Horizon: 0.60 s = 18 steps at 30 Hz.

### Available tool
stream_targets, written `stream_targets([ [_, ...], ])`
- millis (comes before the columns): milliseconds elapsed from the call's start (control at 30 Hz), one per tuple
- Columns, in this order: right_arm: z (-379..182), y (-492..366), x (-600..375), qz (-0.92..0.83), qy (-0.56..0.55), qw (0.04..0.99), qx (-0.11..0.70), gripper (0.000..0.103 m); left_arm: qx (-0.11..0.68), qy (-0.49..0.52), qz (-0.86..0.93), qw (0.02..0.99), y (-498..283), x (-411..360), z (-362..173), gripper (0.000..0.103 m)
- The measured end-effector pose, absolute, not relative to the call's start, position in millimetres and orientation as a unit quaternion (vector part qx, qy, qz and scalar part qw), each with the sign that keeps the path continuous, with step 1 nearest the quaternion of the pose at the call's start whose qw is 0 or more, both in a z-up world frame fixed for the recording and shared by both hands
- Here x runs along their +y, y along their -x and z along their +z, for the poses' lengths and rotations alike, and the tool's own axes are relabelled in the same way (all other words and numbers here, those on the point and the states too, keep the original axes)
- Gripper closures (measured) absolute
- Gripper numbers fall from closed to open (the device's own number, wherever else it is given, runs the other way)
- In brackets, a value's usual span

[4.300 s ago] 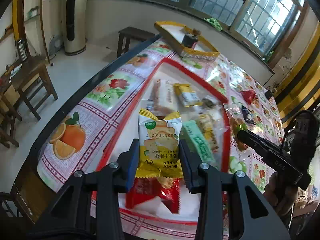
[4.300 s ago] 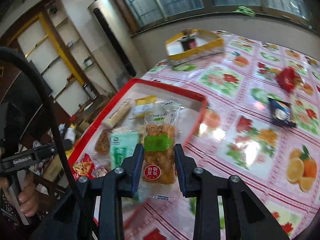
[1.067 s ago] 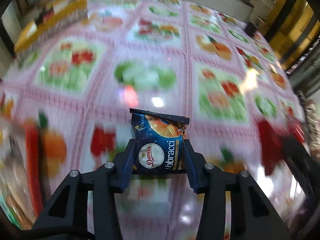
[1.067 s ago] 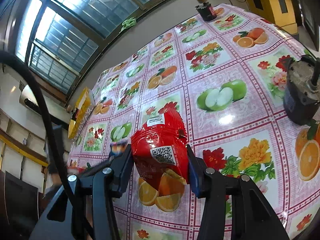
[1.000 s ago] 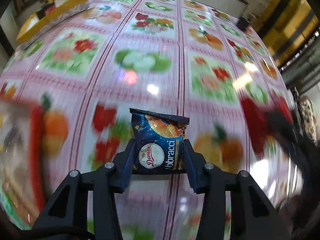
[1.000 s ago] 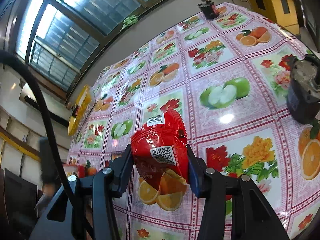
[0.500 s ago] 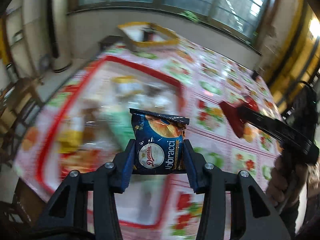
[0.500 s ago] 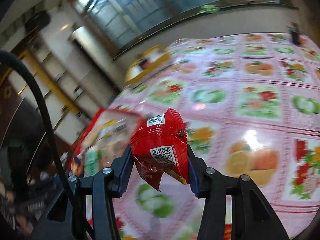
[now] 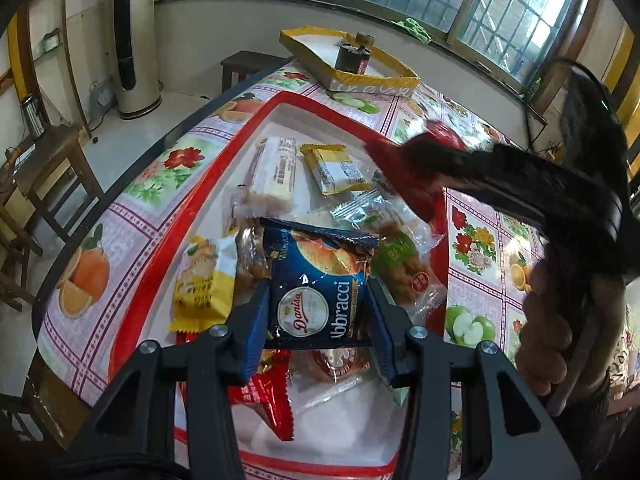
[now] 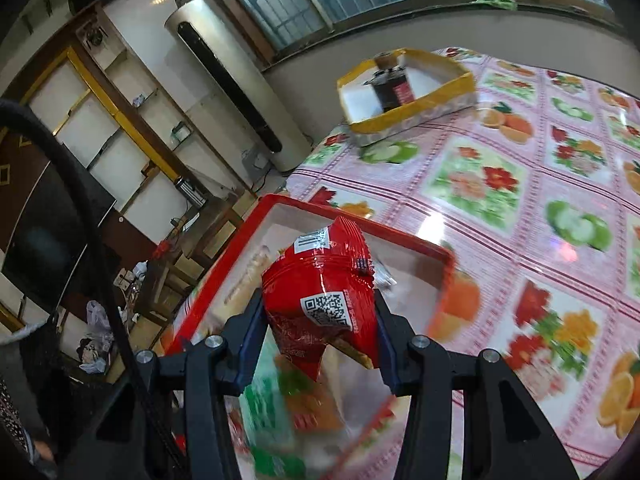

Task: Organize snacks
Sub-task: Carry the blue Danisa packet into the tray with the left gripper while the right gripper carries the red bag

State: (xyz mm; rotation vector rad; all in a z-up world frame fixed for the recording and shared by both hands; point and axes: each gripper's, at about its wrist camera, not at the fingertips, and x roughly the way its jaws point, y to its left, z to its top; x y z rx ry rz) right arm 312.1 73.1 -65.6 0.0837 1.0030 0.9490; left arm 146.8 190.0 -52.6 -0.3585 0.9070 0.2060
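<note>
My left gripper [image 9: 318, 312] is shut on a dark blue biscuit packet [image 9: 318, 284] and holds it above the red-rimmed tray [image 9: 160, 248], which is full of wrapped snacks. My right gripper [image 10: 320, 320] is shut on a red snack packet [image 10: 324, 284] with a QR code, hanging over the tray's [image 10: 360, 224] far end. In the left wrist view the right gripper [image 9: 400, 156] reaches in from the right with the red packet [image 9: 436, 136], blurred, over the tray's far right rim.
A yellow-edged box [image 9: 352, 64] with a dark jar inside stands at the table's far end. The fruit-patterned tablecloth [image 10: 520, 184] stretches right of the tray. A hand [image 9: 552, 320] grips the right tool. Chairs [image 9: 44, 176] and a stool stand on the floor to the left.
Both grippers swung from the bare tablecloth on the right back over the tray, each still carrying its packet. The tray was out of view a second ago and now lies under both.
</note>
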Motion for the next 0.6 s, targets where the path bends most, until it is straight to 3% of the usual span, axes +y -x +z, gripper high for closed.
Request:
stream_targets([
  [200,-72.2,-316.2,101.1,0.437,-0.023,0.767,0.469,0.054,0.442,0.160,0.108,0.876,-155.3,191.9,-61.1,0.055],
  [333,-81.0,-312.2,114.3,0.433,-0.010,0.765,0.477,0.050,0.441,0.169,0.110,0.874,-154.0,196.3,-65.4,0.050],
  [467,-66.4,-302.4,103.4,0.417,-0.007,0.785,0.457,0.040,0.436,0.183,0.102,0.875,-146.8,199.9,-62.1,0.034],
  [533,-51.9,-291.9,85.5,0.410,-0.012,0.802,0.434,0.027,0.419,0.168,0.109,0.886,-137.1,193.4,-53.8,0.028],
  [600,-41.8,-274.5,61.6,0.406,-0.017,0.814,0.416,0.024,0.398,0.139,0.122,0.899,-125.0,181.1,-45.4,0.021],
])
